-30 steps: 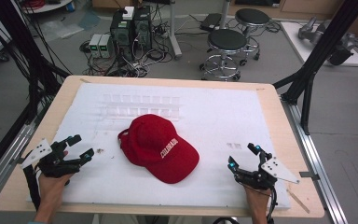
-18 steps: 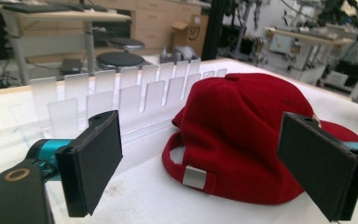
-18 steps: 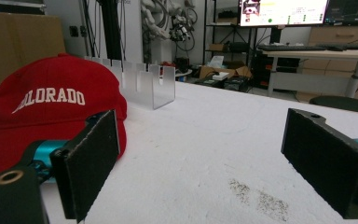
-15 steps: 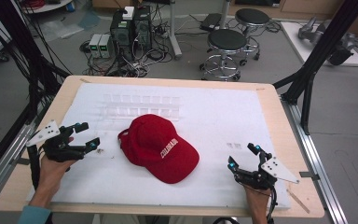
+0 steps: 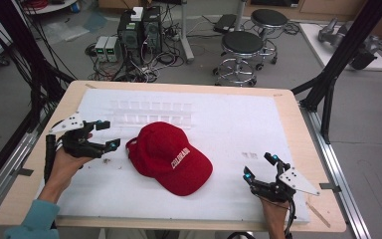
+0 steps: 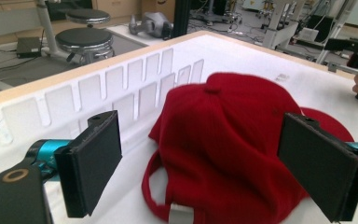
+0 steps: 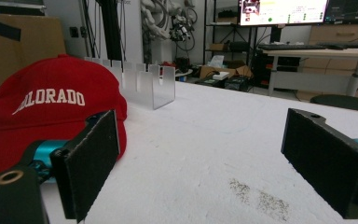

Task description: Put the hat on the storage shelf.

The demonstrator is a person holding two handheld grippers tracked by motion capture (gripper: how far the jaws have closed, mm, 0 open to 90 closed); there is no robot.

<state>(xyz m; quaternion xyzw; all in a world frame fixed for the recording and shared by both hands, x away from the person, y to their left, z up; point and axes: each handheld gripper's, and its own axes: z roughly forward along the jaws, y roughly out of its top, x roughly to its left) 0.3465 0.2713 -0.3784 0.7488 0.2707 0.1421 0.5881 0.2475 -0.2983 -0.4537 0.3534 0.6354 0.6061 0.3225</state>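
Cap: "COLORADO" lettering front, strap rear.

A red cap with white lettering lies on a white sheet; gripper pads are black.

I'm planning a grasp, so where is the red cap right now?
In the high view the red cap lies near the middle of the white table cover, just right of the open left claw and in front of the clear slotted rack.
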